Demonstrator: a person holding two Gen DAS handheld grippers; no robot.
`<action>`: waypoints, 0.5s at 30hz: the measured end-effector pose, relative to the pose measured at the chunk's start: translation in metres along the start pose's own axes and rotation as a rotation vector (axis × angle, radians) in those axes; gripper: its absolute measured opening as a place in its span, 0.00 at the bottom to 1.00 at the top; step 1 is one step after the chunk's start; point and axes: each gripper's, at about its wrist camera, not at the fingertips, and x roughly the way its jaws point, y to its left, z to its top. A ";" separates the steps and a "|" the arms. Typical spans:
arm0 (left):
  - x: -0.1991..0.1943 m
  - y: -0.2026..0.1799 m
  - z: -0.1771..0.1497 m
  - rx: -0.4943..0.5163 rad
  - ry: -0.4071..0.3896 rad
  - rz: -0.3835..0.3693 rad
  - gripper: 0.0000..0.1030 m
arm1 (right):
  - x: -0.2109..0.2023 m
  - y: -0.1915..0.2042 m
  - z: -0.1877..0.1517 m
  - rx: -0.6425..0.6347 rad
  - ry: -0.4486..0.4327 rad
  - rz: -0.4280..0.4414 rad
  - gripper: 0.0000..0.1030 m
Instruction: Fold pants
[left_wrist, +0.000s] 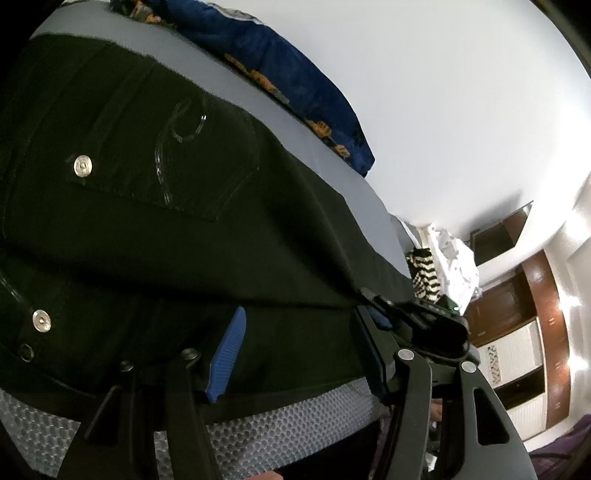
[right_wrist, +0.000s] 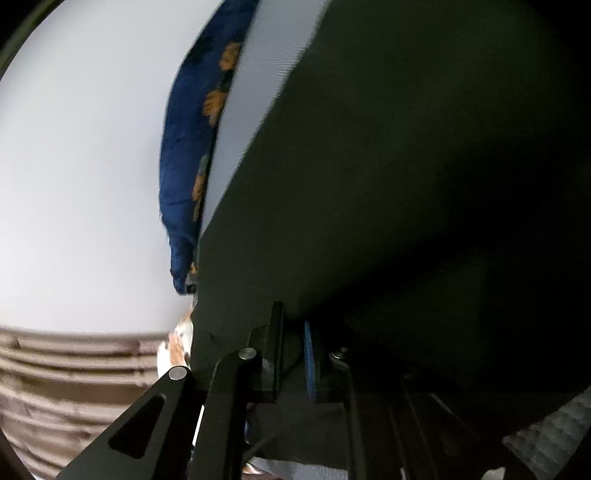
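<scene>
Our right tool (right_wrist: 293, 347) pinches the near edge of the black pants (left_wrist: 155, 221) spread on the bed (left_wrist: 325, 147), while our left tool (left_wrist: 299, 354) straddles that edge, spread, nearer the snap-buttoned waist (left_wrist: 82, 164) end.

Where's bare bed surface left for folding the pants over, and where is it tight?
One free patch: the grey sheet strip between the far edge of the black pants and the blue blanket by the wall. Near edge is crowded: the left gripper straddles the pants hem, the right gripper is closed at the pants edge. The rest is covered by pants.
</scene>
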 end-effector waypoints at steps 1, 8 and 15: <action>-0.001 -0.001 0.001 0.004 -0.004 0.007 0.58 | -0.005 0.004 0.000 -0.016 0.006 0.015 0.08; -0.020 -0.010 0.009 0.068 -0.039 0.055 0.65 | -0.018 0.019 -0.002 -0.024 0.037 0.069 0.10; -0.023 -0.005 0.007 0.046 -0.040 0.062 0.65 | 0.002 0.003 -0.011 -0.017 0.058 0.017 0.13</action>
